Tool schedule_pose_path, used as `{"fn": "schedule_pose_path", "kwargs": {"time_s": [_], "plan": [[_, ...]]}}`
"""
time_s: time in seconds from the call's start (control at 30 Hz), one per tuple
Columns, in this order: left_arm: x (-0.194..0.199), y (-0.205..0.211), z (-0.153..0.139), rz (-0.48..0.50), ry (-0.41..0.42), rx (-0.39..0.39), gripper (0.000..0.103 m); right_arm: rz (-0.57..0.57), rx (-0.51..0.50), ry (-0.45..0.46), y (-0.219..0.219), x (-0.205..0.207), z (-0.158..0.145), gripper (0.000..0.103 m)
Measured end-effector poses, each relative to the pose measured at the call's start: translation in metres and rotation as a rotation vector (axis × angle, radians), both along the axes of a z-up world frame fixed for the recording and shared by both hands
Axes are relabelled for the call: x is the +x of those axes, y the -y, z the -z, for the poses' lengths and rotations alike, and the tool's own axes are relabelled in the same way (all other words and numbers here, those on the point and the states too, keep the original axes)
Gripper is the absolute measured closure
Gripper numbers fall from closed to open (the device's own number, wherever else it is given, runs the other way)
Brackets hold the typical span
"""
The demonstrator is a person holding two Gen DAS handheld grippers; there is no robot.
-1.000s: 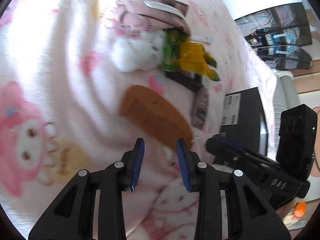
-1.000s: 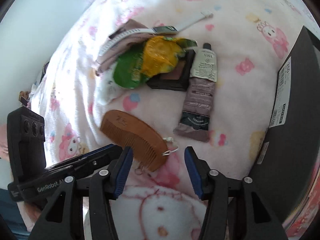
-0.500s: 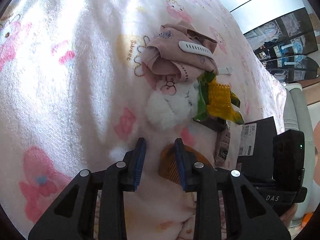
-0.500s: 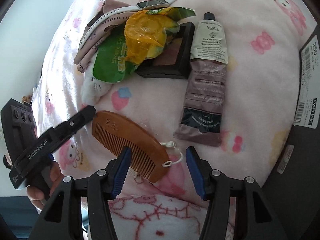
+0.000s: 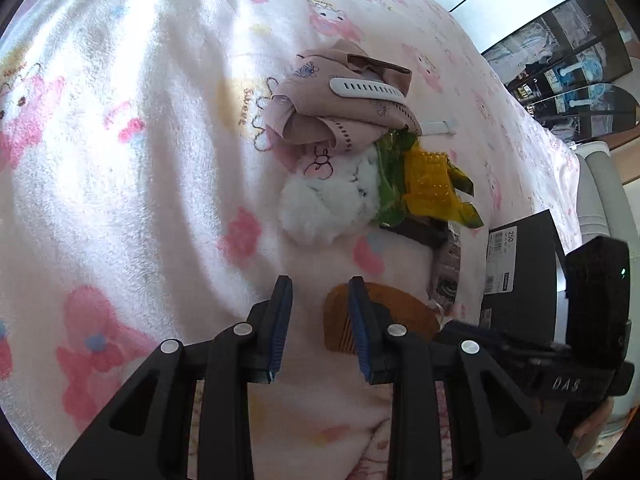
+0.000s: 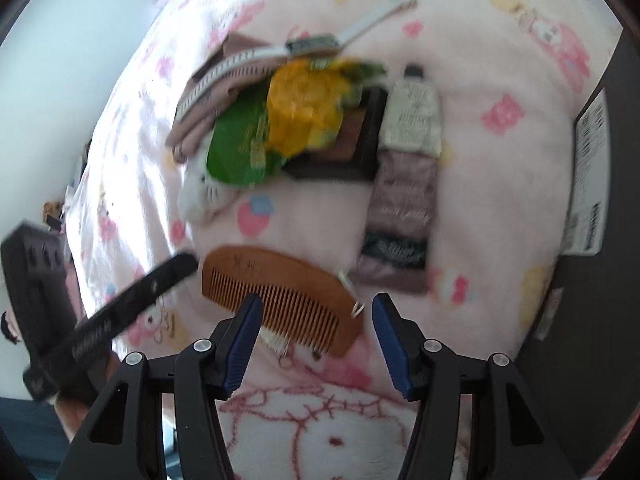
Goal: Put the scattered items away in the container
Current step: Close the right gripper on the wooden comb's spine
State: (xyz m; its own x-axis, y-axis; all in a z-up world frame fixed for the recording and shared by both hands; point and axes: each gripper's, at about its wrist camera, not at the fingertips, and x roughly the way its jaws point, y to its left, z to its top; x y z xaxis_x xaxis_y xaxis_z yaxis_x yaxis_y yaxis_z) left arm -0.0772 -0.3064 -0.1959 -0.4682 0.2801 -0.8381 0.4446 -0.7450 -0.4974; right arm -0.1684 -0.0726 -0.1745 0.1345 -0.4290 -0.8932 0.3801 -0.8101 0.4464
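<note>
Over the last second my left gripper [image 5: 320,324] narrowed its jaws and slid left off the comb. Nothing sat between the pads; its right finger just overlapped the comb's left end in that view, contact unclear. I read that as the left hand clearing out so the right takes the pick.

Layout, left to right: folded beige cloth [image 5: 340,108] with a white watch strap [image 5: 366,89] on top, white plush toy [image 5: 332,204], green-and-yellow corn packet [image 6: 288,120], flat black case [image 6: 360,148], grey-mauve squeeze tube [image 6: 404,184], black box container [image 6: 600,208] at far right. All on the pink cartoon-print blanket [image 5: 120,160]. Nothing visibly boxed yet.

The brown wooden comb [image 6: 280,284] lay nearest. My right gripper [image 6: 316,340] had just widened a touch to about half open, empty, jaws straddling the comb's right end without gripping. Next: lower and close.
</note>
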Motion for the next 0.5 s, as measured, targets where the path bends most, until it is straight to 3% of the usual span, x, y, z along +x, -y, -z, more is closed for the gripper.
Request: {"fn": "schedule_pose_path", "kwargs": {"time_s": [0.13, 0.33, 0.4, 0.5], "plan": [[0.001, -0.005, 0.002, -0.038, 0.003, 0.002, 0.079, -0.031, -0.083, 0.129, 0.002, -0.004, 0.015, 0.049], [0.010, -0.018, 0.003, 0.021, 0.018, 0.067, 0.081, 0.017, -0.075, 0.091, 0.001, -0.019, 0.013, 0.049], [0.014, -0.019, -0.006, 0.021, 0.003, 0.034, 0.081, 0.025, -0.077, 0.040, 0.000, -0.019, 0.005, 0.049], [0.016, -0.011, -0.018, -0.015, -0.019, -0.078, 0.081, 0.036, -0.022, -0.007, -0.003, -0.016, 0.001, 0.048]]}}
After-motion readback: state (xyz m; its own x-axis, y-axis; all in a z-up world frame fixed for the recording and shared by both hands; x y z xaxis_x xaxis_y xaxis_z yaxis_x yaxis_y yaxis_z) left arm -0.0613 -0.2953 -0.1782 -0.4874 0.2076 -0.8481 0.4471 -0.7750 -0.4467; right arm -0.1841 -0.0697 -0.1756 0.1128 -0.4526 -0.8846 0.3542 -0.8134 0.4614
